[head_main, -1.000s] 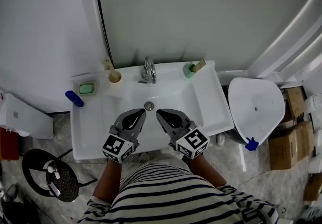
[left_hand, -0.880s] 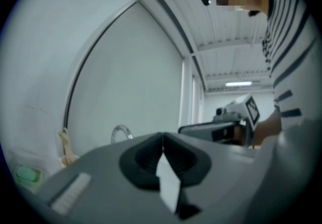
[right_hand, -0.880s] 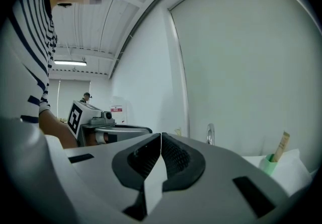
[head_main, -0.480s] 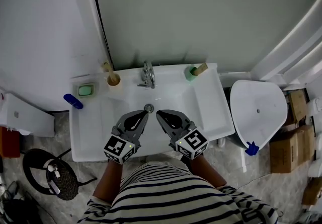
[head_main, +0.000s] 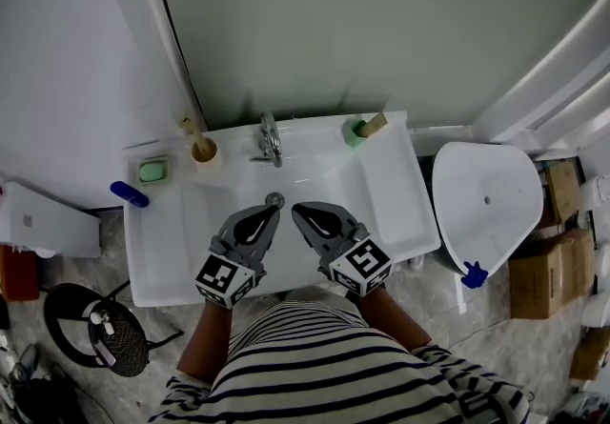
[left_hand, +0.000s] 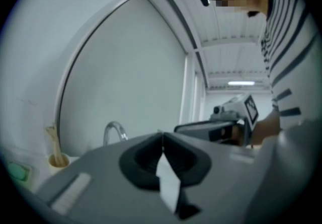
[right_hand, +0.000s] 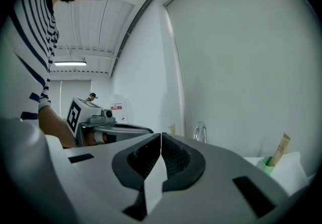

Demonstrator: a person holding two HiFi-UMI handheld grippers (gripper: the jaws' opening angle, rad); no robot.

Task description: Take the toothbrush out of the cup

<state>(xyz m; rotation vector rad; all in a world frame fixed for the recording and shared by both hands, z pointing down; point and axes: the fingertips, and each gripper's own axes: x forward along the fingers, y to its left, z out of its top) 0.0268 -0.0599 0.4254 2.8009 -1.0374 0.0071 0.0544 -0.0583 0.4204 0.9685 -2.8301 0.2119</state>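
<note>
A tan cup (head_main: 203,151) stands on the sink's back left corner with a wooden toothbrush (head_main: 190,131) upright in it. The left gripper view shows that cup (left_hand: 59,160) and the toothbrush (left_hand: 52,140) at far left. A green cup (head_main: 355,133) at the back right holds a wooden handle (head_main: 374,124), which the right gripper view shows as a handle (right_hand: 280,150). My left gripper (head_main: 271,212) and right gripper (head_main: 297,211) hover side by side over the basin near the drain. Both are shut and empty, well short of either cup.
A chrome faucet (head_main: 269,138) stands between the two cups. A green soap dish (head_main: 152,170) and a blue object (head_main: 129,193) lie on the white sink's (head_main: 391,193) left rim. A white lidded fixture (head_main: 486,203) stands to the right. A wall rises behind the sink.
Both shut grippers have drifted a little across the basin together, and the sink now sits slightly further left in the head view. The jaws have not changed.
</note>
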